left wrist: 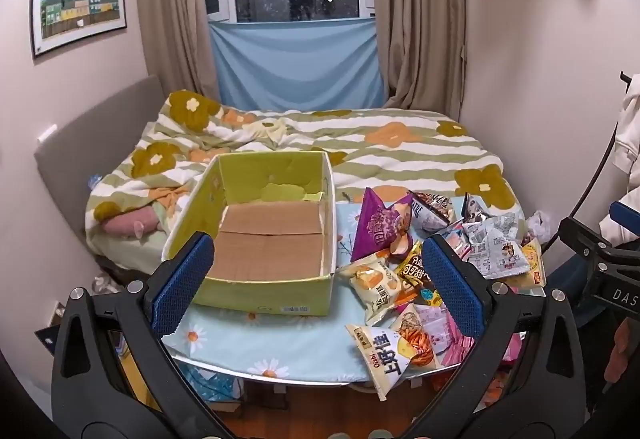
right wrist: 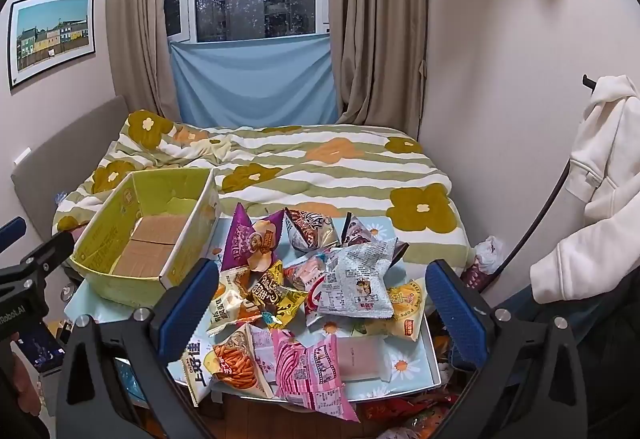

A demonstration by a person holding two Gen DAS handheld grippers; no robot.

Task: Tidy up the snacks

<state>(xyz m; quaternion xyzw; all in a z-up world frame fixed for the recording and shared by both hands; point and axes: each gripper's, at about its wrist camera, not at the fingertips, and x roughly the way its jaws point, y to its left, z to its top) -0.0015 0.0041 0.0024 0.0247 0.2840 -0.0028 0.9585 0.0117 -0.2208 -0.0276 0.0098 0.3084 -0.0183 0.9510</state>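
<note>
Two hand-held grippers face a low counter (left wrist: 256, 343) covered in a daisy-print cloth at the foot of a bed (left wrist: 360, 143). The left hand-held gripper (left wrist: 316, 283) and the right hand-held gripper (right wrist: 320, 303) both stand spread wide with nothing between the blue pads; neither touches anything.

Task objects: a green cardboard box (left wrist: 264, 291) sits on the left part of the counter, open side up and holding nothing, its brown floor flaps bare. Its long axis runs from the near edge of the counter away toward the bed. Just beside its right wall lies a loose heap of snack packets (right wrist: 312, 291), overlapping one another. A purple packet (right wrist: 244, 239) stands propped on end nearest the box, its tip pointing up; a white printed packet (right wrist: 356, 287) lies flat on top of the heap; a pink packet (right wrist: 312, 371) and an orange-stick packet (right wrist: 236, 363) overhang the near edge of the counter, long axes pointing roughly toward the cameras.

Step in hand, as judged: the opening, with no packet yet boxed. The next move probably calls for the right hand-held gripper to descend on a top or edge packet, pinching a crimped seam instead of the air-filled belly, then carry it leftward over the box wall.
</note>
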